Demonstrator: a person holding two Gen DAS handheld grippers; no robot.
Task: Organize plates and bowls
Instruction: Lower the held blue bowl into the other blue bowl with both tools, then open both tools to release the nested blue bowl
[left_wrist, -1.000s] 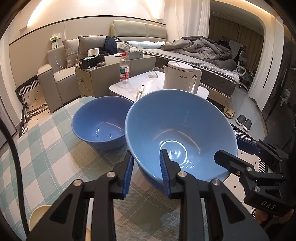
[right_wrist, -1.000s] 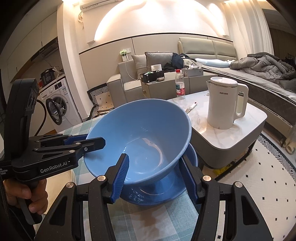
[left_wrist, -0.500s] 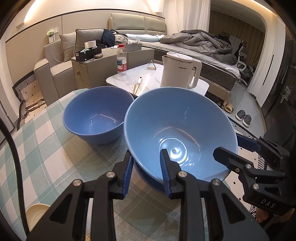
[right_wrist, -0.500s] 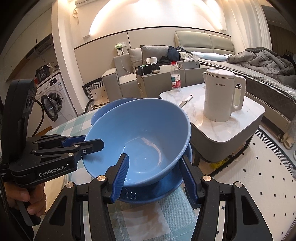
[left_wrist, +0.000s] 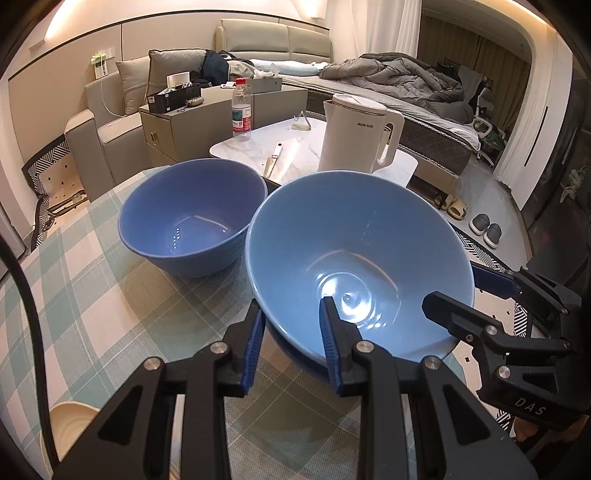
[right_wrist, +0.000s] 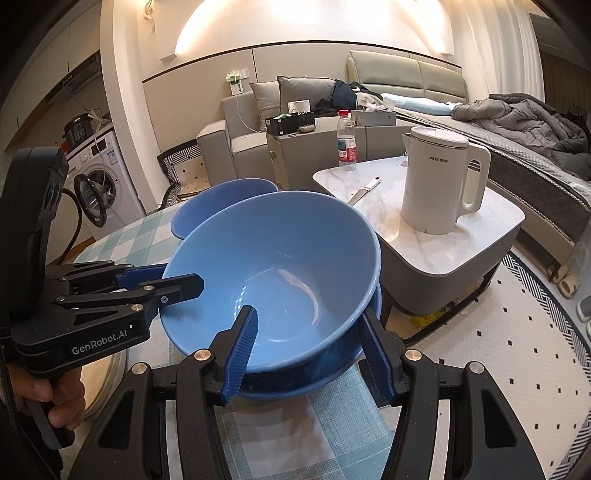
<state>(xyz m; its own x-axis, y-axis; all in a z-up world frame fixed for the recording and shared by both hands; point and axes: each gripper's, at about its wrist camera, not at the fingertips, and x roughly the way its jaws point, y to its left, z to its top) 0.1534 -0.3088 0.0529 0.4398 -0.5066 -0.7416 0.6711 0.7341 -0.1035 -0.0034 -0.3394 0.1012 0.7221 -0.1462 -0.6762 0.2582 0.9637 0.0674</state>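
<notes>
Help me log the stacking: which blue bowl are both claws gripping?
The lighter blue bowl, tilted and nested in a darker bowl. The left claw and right claw pinch its rim; the deep blue bowl behind sits free.

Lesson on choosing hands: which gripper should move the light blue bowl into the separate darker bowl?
Probably left: the left gripper pinches only the light blue bowl, nearer the darker bowl; the right gripper also straddles the bowl underneath.

Blue bowls (left_wrist: 192, 218); green-white checked tablecloth (left_wrist: 74, 280).
</notes>
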